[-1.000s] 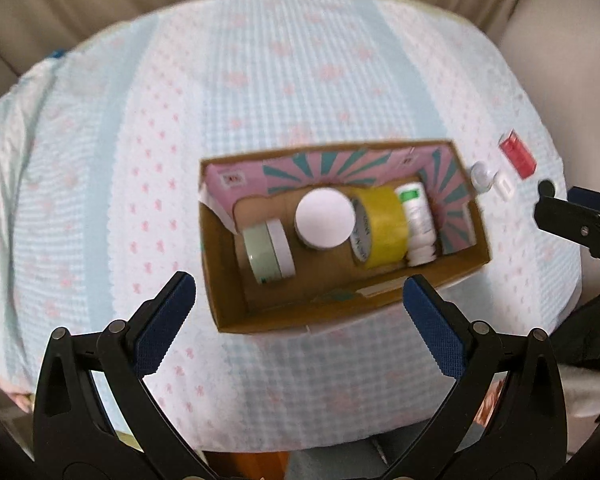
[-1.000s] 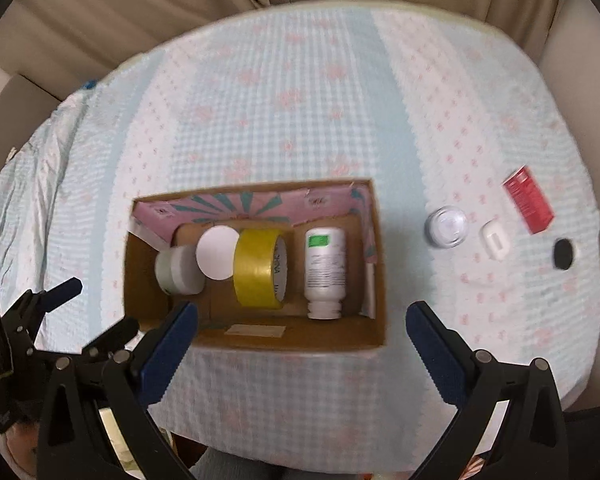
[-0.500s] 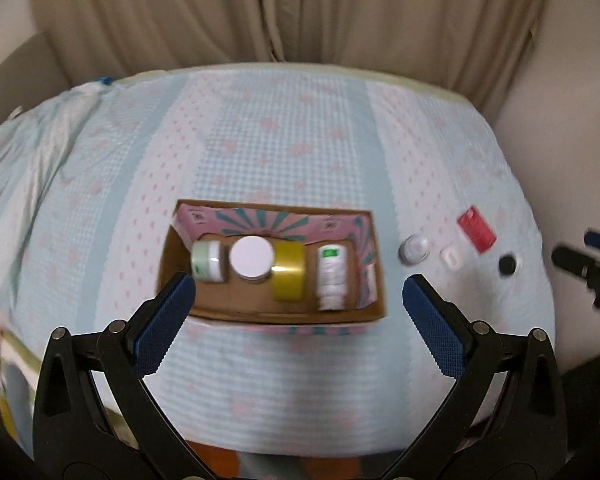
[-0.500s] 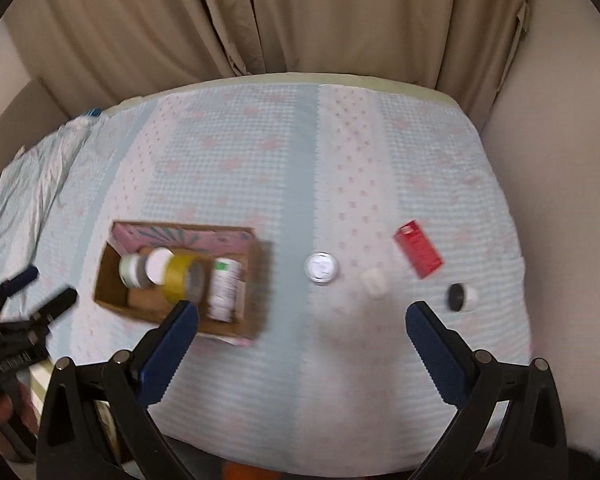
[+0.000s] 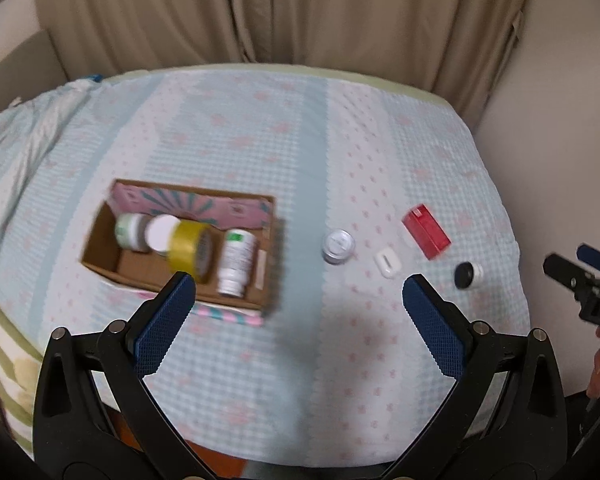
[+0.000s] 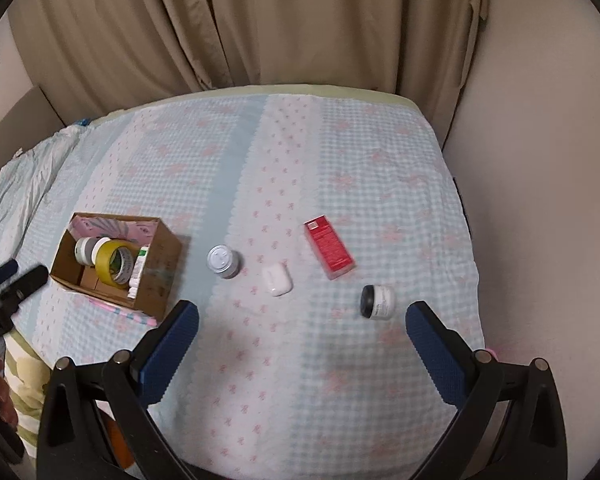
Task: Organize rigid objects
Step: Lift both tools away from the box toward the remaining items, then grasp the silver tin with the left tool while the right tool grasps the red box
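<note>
A cardboard box (image 5: 104,268) (image 6: 156,276) on the bed holds a green-white jar (image 5: 128,232), a white-lidded jar (image 5: 162,232), a yellow tape roll (image 5: 190,250) (image 6: 114,266) and a white bottle (image 5: 236,262). Right of the box lie a silver-lidded jar (image 5: 338,246) (image 6: 223,261), a white case (image 5: 386,262) (image 6: 277,279), a red box (image 5: 426,231) (image 6: 329,247) and a black-lidded jar (image 5: 468,274) (image 6: 377,301). My left gripper (image 5: 296,300) is open and empty above the near bed edge. My right gripper (image 6: 300,328) is open and empty, nearer the loose items.
The bed has a blue-and-pink checked cover (image 6: 292,168). Beige curtains (image 6: 260,20) hang behind it and a wall (image 6: 540,160) stands at the right. Each gripper shows at the edge of the other's view.
Both grippers have pulled back and up from the box and swung right. The loose items right of the box now sit in the middle of both views. Both stay open.
</note>
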`<state>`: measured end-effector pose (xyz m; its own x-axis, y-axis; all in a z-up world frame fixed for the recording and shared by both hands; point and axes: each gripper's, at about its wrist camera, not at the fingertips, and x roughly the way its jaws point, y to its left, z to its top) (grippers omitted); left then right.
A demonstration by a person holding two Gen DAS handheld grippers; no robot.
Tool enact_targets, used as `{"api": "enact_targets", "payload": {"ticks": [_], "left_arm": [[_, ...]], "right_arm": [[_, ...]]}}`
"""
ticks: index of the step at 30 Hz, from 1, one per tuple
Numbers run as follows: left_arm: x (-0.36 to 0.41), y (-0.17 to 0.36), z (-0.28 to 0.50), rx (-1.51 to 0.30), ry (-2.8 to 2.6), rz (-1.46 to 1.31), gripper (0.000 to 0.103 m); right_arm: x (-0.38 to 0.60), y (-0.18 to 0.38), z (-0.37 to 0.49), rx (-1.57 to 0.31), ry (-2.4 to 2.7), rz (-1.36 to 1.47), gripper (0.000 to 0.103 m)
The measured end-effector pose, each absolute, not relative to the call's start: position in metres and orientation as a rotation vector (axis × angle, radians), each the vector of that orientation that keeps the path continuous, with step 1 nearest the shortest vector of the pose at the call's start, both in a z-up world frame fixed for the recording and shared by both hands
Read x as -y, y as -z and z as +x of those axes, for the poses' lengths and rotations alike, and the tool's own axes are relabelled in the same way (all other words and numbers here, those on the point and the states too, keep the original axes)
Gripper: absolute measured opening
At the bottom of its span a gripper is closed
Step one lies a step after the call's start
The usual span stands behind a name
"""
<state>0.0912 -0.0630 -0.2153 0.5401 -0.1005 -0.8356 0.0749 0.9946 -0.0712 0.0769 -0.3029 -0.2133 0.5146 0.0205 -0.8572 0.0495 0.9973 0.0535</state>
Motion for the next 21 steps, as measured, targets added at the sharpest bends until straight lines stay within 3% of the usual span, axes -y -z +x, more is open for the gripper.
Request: {"api": "enact_targets", "payload": {"ticks": [10,21], "left_arm": [[0.138,0.311,0.125,-1.029,0.157,0.012,0.103],[0.16,0.458,0.188,-0.987,0.071,-0.005,0.1]], "right_arm": [[0.345,0.265,0.111,-1.018,0.002,0.079,0.103],[0.35,0.386,0.181,-1.069,-0.07,-0.025,0.103]]}}
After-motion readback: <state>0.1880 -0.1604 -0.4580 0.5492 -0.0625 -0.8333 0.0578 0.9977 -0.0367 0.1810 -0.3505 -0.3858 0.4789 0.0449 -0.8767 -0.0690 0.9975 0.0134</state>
